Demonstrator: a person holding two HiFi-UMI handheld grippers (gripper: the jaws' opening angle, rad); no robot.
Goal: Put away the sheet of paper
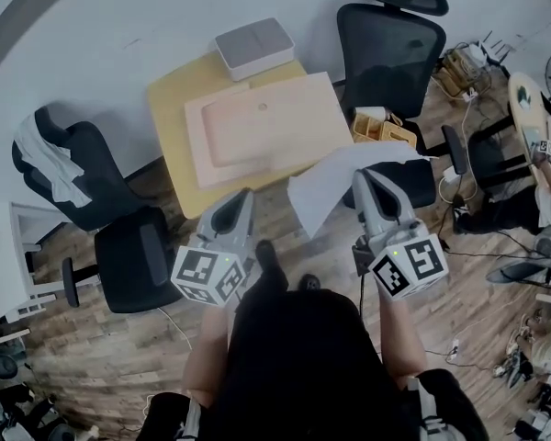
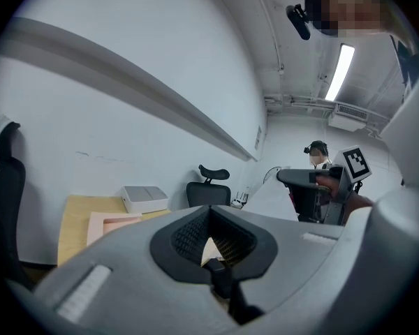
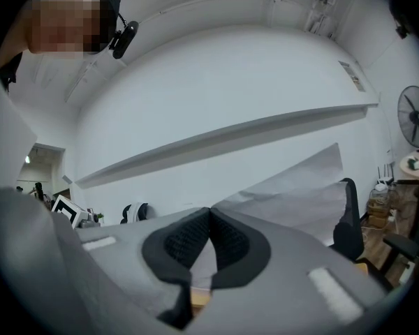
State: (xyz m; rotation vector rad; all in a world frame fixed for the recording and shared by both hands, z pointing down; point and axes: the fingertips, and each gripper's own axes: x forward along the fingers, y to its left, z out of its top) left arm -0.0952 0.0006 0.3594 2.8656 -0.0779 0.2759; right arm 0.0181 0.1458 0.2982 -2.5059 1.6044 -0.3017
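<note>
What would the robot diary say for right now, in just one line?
right gripper: shut on sheet of paper, held in air near table | left gripper: shut, empty | status: not put away yet

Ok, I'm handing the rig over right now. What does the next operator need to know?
Right gripper: shut on the sheet of paper, which it holds in the air by the table corner.
Left gripper: shut, empty, over the floor.
On the table: pink board, white box.
Done: sheet is gripped.
Left: put it away; no destination is evident in these views.
</note>
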